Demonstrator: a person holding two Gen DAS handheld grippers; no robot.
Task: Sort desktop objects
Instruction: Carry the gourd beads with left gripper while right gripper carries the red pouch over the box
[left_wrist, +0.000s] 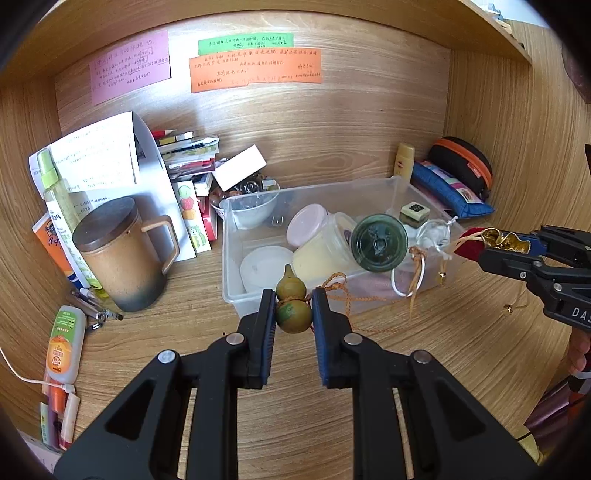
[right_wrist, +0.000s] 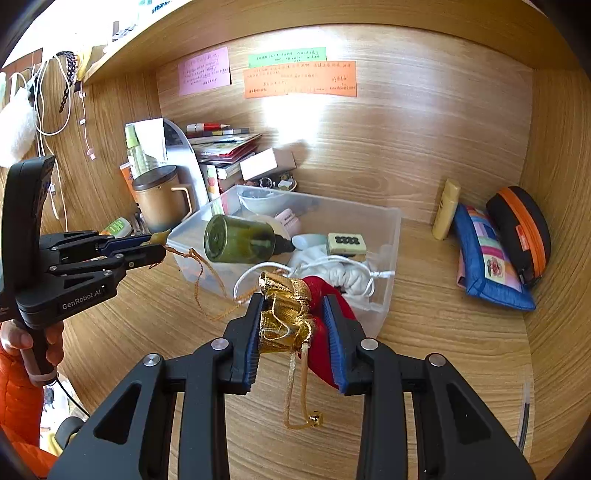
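The left gripper (left_wrist: 294, 308) is clamped on a small gourd charm (left_wrist: 291, 303), its blue ribbed pads pinching the lower bulb, the stem pointing up and away toward the clear plastic bin (left_wrist: 402, 184). So the gourd's long axis runs along the fingers, straight at the bin's near wall just ahead. A braided orange cord (left_wrist: 343, 295) trails from the gourd to the right and on toward the right gripper; whether it goes into the bin cannot be told.

Over on the right, the right gripper (right_wrist: 293, 325) grips a red pouch (right_wrist: 325, 314) with a crinkled gold top, squeezed between the pads, and a gold tassel cord (right_wrist: 295, 391) with a tiny bell dangles below. The bin lies directly ahead of this one too, close in, and it looks the nearer of the two to the open rim.

Textures now: the gourd is hard, smooth, glossy olive; the pouch soft, velvety, metallic-trimmed. The bin is thin, translucent, already crowded with a dark green jar (left_wrist: 378, 243), a pale lidded tub (left_wrist: 321, 243) and a mahjong tile (right_wrist: 347, 242). The worktop (left_wrist: 258, 424) is pale woodgrain. The likely snag is the cords, which could catch on the rim.
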